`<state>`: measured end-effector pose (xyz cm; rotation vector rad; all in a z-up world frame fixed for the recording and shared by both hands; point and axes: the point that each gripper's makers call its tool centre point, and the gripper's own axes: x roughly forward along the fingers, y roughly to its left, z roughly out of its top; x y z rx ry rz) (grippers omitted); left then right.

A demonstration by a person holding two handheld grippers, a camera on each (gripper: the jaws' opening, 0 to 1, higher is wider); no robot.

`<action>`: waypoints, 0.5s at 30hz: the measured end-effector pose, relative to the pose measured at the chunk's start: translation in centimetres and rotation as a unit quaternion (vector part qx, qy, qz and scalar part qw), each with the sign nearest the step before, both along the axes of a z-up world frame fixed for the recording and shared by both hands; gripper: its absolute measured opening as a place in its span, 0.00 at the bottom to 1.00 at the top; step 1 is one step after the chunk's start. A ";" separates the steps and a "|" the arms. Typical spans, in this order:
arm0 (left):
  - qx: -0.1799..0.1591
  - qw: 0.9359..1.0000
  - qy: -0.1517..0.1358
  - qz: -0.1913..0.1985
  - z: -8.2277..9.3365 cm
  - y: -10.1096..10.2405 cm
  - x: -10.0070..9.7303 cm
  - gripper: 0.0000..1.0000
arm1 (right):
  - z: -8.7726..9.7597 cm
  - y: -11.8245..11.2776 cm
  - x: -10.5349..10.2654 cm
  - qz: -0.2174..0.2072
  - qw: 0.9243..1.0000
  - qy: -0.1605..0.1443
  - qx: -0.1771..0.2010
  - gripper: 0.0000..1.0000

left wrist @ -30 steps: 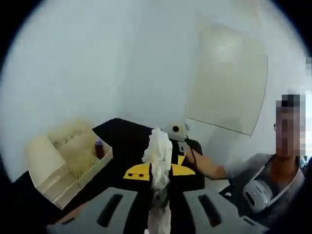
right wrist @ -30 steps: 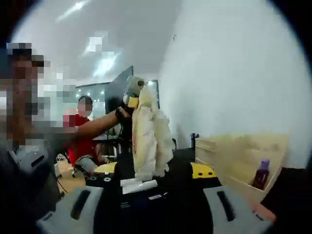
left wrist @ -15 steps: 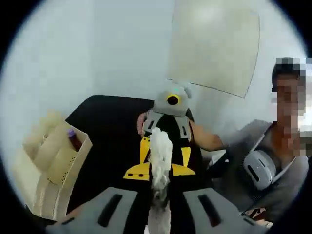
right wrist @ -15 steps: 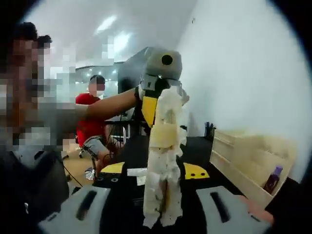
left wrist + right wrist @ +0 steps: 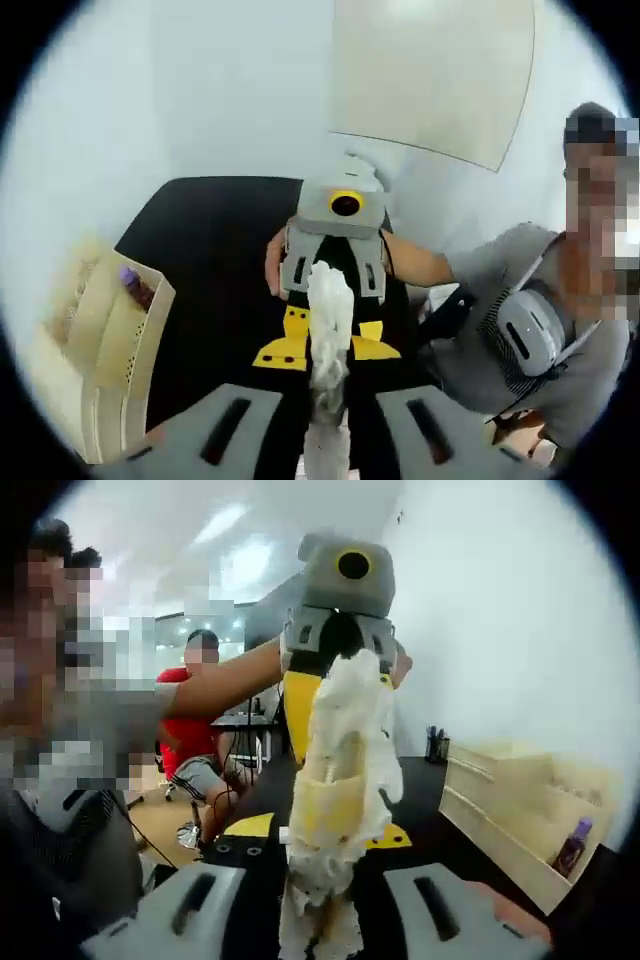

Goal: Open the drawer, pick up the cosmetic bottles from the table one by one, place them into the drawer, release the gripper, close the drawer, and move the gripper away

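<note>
At far left of the left gripper view, a cream drawer (image 5: 110, 340) sits pulled open on the black counter (image 5: 215, 260), a purple-capped cosmetic bottle (image 5: 133, 287) inside it. Midway, the left hand-held gripper (image 5: 328, 375) is clenched on a white crumpled wad (image 5: 330, 310), facing the right hand-held gripper (image 5: 335, 290). Over in the right gripper view, the right hand-held gripper (image 5: 335, 880) grasps the same wad (image 5: 345, 770); the bottle (image 5: 572, 847) stands in the drawer (image 5: 520, 815) at right.
</note>
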<state>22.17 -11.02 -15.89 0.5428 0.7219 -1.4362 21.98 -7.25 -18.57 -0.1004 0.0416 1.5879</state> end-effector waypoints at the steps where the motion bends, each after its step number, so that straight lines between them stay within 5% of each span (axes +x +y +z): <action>1: 0.003 1.000 -0.001 -0.002 -0.1 0.1 -0.1 0.08 | -0.3 0.1 -0.1 -0.001 1.000 0.000 -0.006 0.23; 15: 0.009 1.000 -0.008 -0.007 -0.3 1.0 -0.5 0.10 | -0.2 0.8 0.1 -0.008 1.000 0.010 0.004 0.11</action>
